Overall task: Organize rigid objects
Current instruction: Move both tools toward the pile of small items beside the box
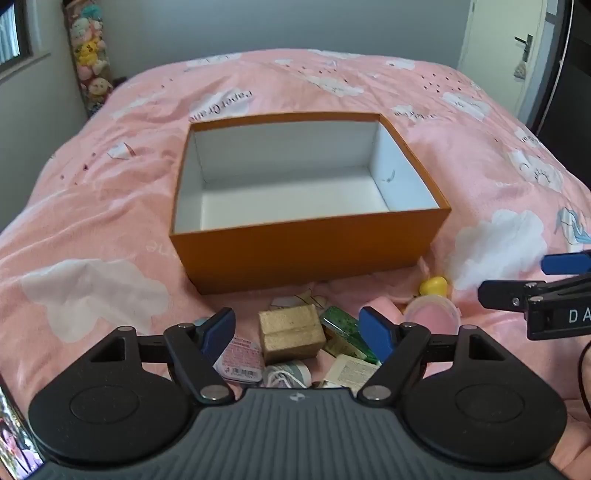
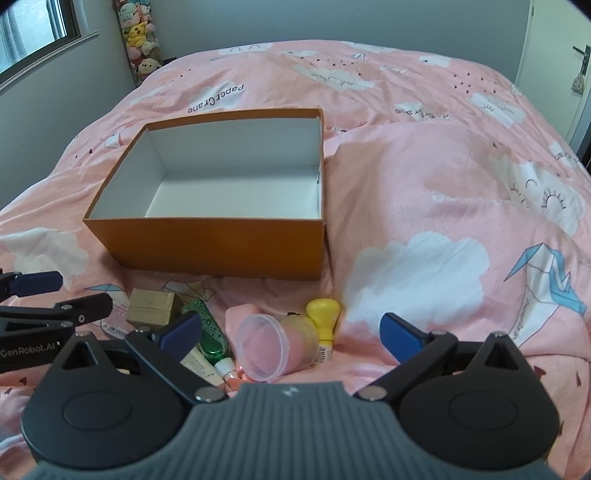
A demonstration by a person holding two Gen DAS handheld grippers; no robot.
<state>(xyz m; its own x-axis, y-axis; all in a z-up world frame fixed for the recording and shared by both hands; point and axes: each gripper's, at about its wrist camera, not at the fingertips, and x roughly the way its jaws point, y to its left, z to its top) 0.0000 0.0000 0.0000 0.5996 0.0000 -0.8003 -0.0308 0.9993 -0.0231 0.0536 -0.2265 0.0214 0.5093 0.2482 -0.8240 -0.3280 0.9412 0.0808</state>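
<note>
An open orange box (image 1: 310, 251) with a white, empty inside stands on the pink bed; it also shows in the right wrist view (image 2: 210, 243). In front of it lies a heap of small things: a gold block (image 1: 290, 334) (image 2: 151, 304), a green bottle (image 1: 347, 332) (image 2: 208, 332), a pink label tin (image 1: 240, 360), a clear pink tub (image 1: 432, 314) (image 2: 275, 345) and a yellow bottle (image 1: 434, 286) (image 2: 323, 314). My left gripper (image 1: 297, 328) is open above the gold block. My right gripper (image 2: 291, 332) is open above the pink tub.
The pink cloud-print quilt (image 2: 443, 184) is soft and rumpled. A column of plush toys (image 1: 90, 55) stands at the far left wall. A door (image 1: 517, 48) is at the far right. A window (image 2: 33, 33) is on the left.
</note>
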